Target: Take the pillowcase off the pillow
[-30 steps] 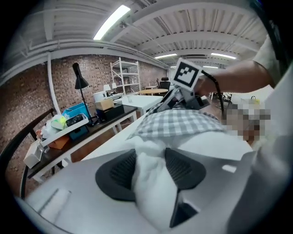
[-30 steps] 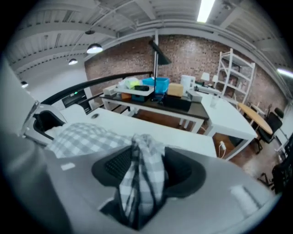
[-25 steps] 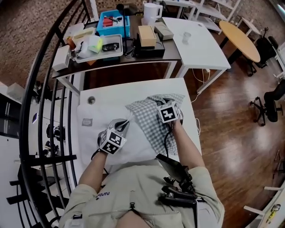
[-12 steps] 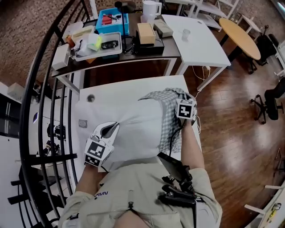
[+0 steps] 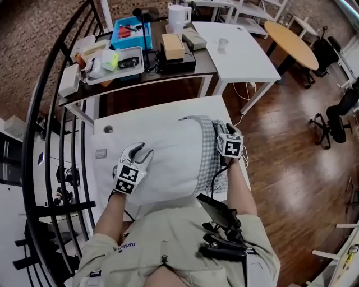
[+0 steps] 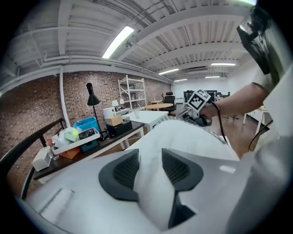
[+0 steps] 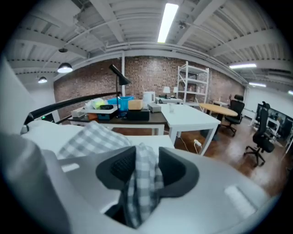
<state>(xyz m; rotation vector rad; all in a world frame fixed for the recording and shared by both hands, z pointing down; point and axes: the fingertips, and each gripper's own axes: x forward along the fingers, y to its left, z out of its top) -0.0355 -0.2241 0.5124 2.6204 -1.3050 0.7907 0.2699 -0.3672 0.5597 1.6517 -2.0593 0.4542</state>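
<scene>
On the white table, centre of the head view: white pillow, lying flat, mostly bare. Along its 3 o'clock edge: checked pillowcase, bunched into a narrow band and wrapping only that end.

At the pillow's 9 o'clock edge: left gripper, angled down onto the white fabric. Jaws spread partway after just opening, with a raised fold of pillow fabric standing between the pads, unsqueezed.

At 3 o'clock, just beside the checked band: right gripper. Jaws likewise parted after just opening, with a loose hang of checked cloth between the pads, not clamped.

At 12 o'clock beyond the table: dark desk carrying a blue bin and a white jug. At 1 o'clock: far white table. At 6 o'clock: beige shirt of the person.
</scene>
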